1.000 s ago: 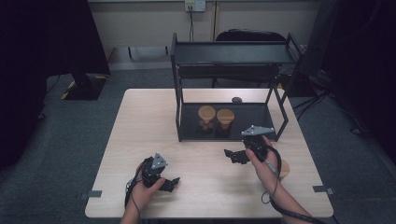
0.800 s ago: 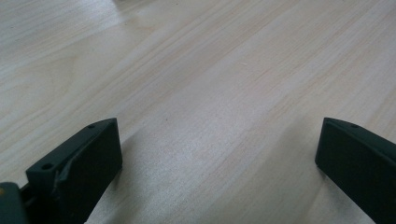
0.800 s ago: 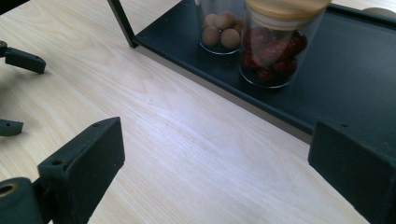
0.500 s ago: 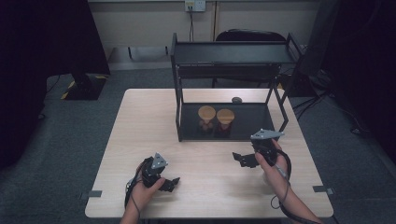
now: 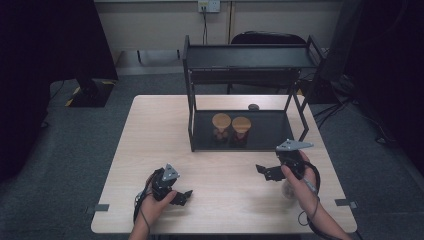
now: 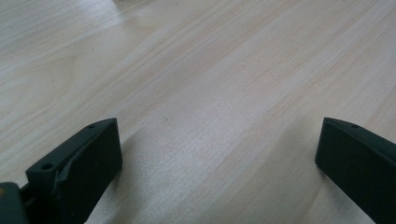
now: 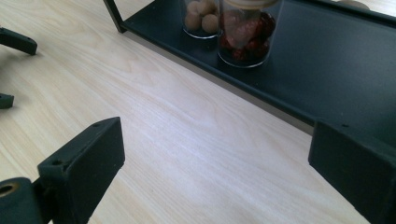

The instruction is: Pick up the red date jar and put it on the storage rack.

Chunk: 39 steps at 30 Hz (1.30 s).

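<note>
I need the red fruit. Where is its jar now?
In the high view the jar of red fruit stands on the black rack's bottom shelf, right of the jar of pale balls, beyond the right tongs.

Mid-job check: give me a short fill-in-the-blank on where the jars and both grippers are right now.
1. The two jars stand on the rack's ____ shelf.
2. The right gripper's jaws are ____, with nothing between them.
3. The jar with red contents has a ____ lid.
4. The left gripper sits over bare ____.

Missing words: bottom; open; wooden; table
</note>
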### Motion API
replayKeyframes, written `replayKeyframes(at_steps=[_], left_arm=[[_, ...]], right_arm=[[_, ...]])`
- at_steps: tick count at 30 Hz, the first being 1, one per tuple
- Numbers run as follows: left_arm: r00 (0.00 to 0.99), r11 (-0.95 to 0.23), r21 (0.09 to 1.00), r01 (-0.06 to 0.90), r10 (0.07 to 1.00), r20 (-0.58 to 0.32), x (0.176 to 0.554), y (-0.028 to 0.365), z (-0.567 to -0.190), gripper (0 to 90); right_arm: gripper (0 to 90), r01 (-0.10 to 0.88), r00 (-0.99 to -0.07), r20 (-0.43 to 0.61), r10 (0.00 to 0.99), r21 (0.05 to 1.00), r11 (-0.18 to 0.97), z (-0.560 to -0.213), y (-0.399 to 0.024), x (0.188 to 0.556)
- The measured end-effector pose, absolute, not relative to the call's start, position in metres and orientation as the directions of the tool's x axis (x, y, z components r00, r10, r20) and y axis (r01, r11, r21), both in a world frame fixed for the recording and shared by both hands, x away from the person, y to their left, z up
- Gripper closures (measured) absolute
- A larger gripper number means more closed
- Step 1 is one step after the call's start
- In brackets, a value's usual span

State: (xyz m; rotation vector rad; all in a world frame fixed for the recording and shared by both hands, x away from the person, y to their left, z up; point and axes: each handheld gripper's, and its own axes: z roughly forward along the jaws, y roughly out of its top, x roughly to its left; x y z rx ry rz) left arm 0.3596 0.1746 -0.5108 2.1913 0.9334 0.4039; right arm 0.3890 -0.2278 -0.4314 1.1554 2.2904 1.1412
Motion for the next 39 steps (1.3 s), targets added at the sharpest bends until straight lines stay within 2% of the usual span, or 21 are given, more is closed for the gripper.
replayKeyframes(at_steps=[39], left_arm=[[0.69, -0.487, 0.715, 0.501, 0.724, 0.009, 0.36, 0.175, -0.511, 0.2]], right_arm=[[2.7, 0.504, -0.609, 0.047, 0.791, 0.794, 0.34, -0.445, -0.27, 0.372]])
